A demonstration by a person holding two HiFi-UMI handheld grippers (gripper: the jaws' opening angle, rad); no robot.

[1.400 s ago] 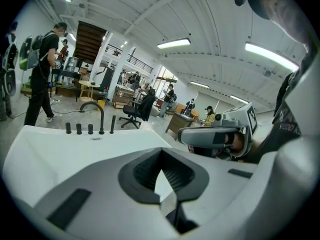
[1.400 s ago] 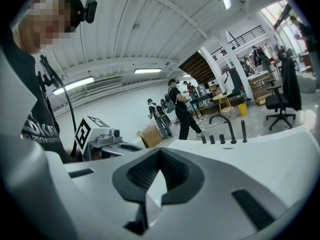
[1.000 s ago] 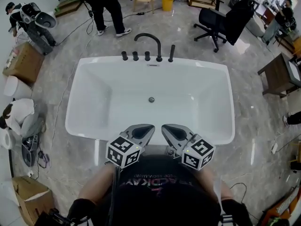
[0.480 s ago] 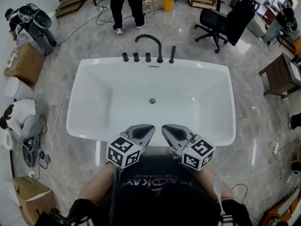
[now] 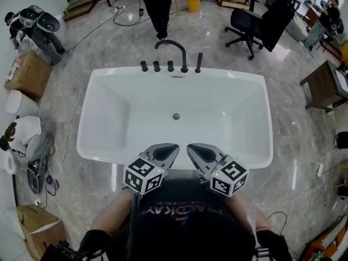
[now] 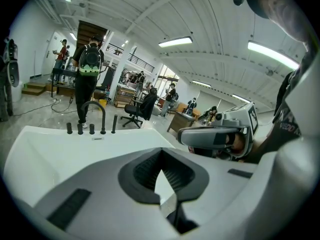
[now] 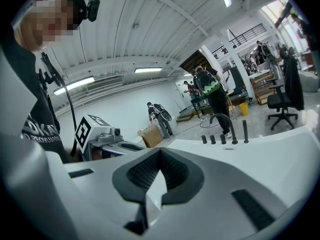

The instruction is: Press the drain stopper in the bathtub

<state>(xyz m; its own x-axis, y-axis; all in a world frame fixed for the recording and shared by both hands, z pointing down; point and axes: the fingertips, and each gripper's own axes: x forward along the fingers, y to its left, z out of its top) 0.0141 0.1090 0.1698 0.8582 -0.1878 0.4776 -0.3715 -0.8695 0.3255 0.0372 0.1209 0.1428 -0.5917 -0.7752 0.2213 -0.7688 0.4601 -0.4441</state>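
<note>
In the head view, the drain stopper (image 5: 175, 116) is seen as a small round cap on the floor of the bathtub (image 5: 174, 74), below the faucet (image 5: 173, 47). It lies well apart from the left hand-held gripper (image 5: 166, 150) and the right hand-held gripper (image 5: 198, 151), which are held over the near rim. Whether the cap sits up or pressed down cannot be read, so a push might leave it the wrong way.

In the left gripper view, the jaws of the left hand-held gripper (image 6: 162, 179) are shown together at the tips, with nothing clamped.

In the right gripper view, the right hand-held gripper (image 7: 150, 191) is likewise closed and empty (the stopper is seen in neither of these views). A long downward reach would be needed. A tip could probably be knocked on the rim or slid off the small cap across the glossy floor.
</note>
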